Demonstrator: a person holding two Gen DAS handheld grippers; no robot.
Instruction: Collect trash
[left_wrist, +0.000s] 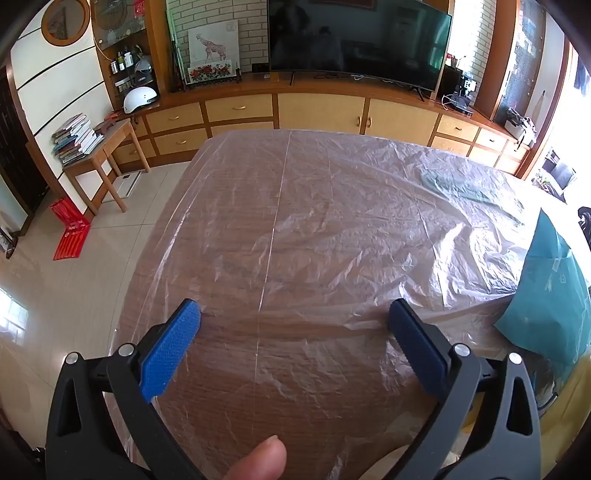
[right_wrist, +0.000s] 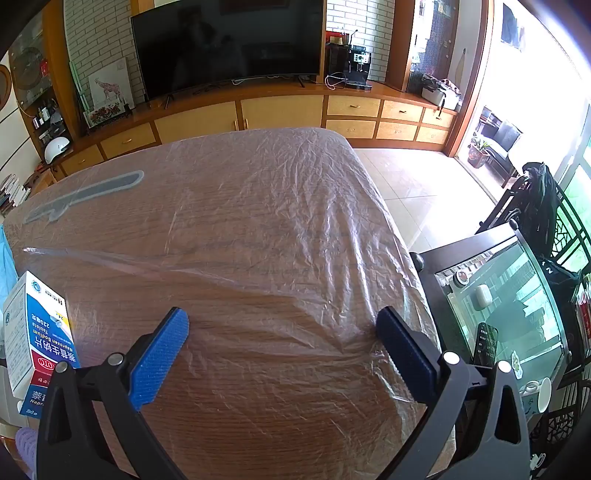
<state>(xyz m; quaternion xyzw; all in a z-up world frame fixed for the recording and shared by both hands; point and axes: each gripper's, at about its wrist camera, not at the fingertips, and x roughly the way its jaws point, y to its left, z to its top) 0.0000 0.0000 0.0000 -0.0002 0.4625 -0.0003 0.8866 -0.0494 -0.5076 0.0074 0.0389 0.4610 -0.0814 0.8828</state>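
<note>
The left gripper (left_wrist: 294, 314) hangs over the near part of the worktop (left_wrist: 295, 369), jaws wide apart with nothing between them; a fingertip (left_wrist: 264, 459) shows at the bottom of its view. The right gripper (right_wrist: 282, 321) is likewise spread wide and empty, tilted down over the near right part of the worktop.

A crinkled clear plastic sheet (right_wrist: 280, 221) covers the wood-grain top from edge to edge. At the near left edge in the right wrist view stands a blue-and-white medicine box (right_wrist: 35, 332), its long axis running from the near edge toward the far side, printed face toward the camera. Beside it a teal bag (left_wrist: 550, 291) rises at the right edge of the left wrist view.

Farther on, under the sheet, lies a long grey-green flat shape (right_wrist: 85, 197), slanting toward the far right corner.

Beyond the right edge stands a glass-topped side table (right_wrist: 509, 306). Past the far edge are a low cabinet (left_wrist: 321, 110) and a television (left_wrist: 358, 37).
</note>
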